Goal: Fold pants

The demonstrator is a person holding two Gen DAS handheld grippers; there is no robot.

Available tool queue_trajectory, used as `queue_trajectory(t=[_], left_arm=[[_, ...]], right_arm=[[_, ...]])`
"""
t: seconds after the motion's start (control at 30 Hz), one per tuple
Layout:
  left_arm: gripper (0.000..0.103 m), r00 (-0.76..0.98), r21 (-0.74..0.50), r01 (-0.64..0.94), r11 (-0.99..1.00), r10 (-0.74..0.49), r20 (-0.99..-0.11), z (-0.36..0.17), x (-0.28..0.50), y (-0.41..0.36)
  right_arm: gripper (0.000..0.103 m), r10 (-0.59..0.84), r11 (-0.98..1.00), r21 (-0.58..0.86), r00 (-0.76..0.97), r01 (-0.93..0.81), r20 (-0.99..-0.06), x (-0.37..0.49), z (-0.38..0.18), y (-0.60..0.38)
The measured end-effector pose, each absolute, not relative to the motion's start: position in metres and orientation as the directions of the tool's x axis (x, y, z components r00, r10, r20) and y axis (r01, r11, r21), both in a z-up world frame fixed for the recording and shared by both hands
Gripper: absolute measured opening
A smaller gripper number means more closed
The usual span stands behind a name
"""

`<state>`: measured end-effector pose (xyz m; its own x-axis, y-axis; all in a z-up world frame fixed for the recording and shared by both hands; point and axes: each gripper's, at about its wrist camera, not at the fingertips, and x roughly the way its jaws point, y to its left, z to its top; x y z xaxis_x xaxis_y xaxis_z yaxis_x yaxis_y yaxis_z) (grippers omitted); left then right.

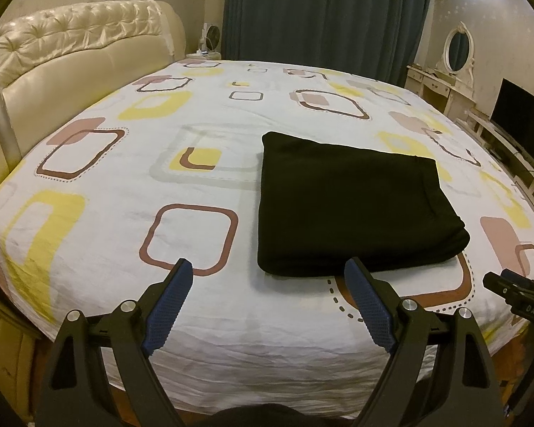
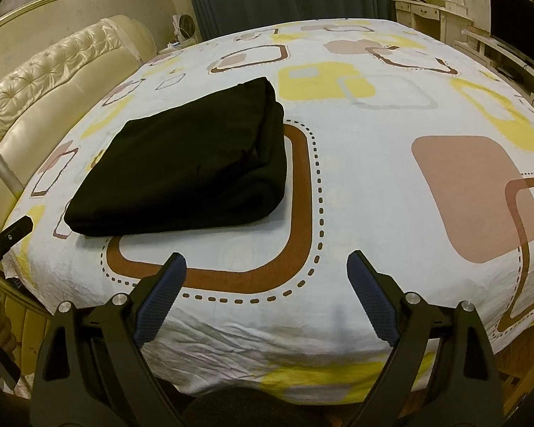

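Observation:
The black pants [image 1: 352, 203] lie folded into a thick rectangle on the patterned bed sheet [image 1: 195, 213], near the front edge of the bed. My left gripper [image 1: 268, 272] hovers open just short of the pants' near edge, its blue pads empty. In the right wrist view the same pants [image 2: 188, 163] sit to the upper left. My right gripper [image 2: 267, 267] stands open over the sheet [image 2: 373, 213] in front of them, holding nothing. Each gripper shows as a dark tip at the edge of the other's view, the right one [image 1: 509, 291] and the left one [image 2: 7, 238].
A cream tufted headboard [image 1: 82, 53] runs along the left side of the bed. Dark curtains [image 1: 324, 10] hang behind. A white dressing table with an oval mirror [image 1: 455, 57] and a television [image 1: 519, 121] stand at the right.

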<state>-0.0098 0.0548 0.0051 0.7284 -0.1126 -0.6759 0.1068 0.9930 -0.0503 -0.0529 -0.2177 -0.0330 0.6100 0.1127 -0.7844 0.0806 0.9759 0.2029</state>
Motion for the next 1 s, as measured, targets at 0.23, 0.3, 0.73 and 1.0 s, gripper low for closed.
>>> queue_trajectory(t=[0.23, 0.3, 0.73, 1.0], left_arm=[[0.086, 0.728, -0.052, 0.107, 0.993, -0.114, -0.676, 0.0050, -0.0096, 0.0547], [0.086, 0.728, -0.049, 0.106, 0.993, -0.111, -0.677, 0.0050, -0.0098, 0.0540], [0.086, 0.724, -0.034, 0.109, 0.993, -0.102, -0.683, 0.0050, -0.0104, 0.0501], [0.086, 0.721, -0.027, 0.107, 0.994, -0.096, -0.686, 0.0045, -0.0098, 0.0489]], right_arm=[[0.092, 0.117, 0.977, 0.201, 0.605, 0.072, -0.788, -0.0517, -0.0339, -0.2172], [0.092, 0.119, 0.977, 0.202, 0.603, 0.071, -0.789, -0.0517, -0.0343, -0.2171], [0.092, 0.125, 0.979, 0.198, 0.594, 0.058, -0.794, -0.0500, -0.0366, -0.2151], [0.092, 0.126, 0.979, 0.197, 0.592, 0.056, -0.796, -0.0502, -0.0372, -0.2138]])
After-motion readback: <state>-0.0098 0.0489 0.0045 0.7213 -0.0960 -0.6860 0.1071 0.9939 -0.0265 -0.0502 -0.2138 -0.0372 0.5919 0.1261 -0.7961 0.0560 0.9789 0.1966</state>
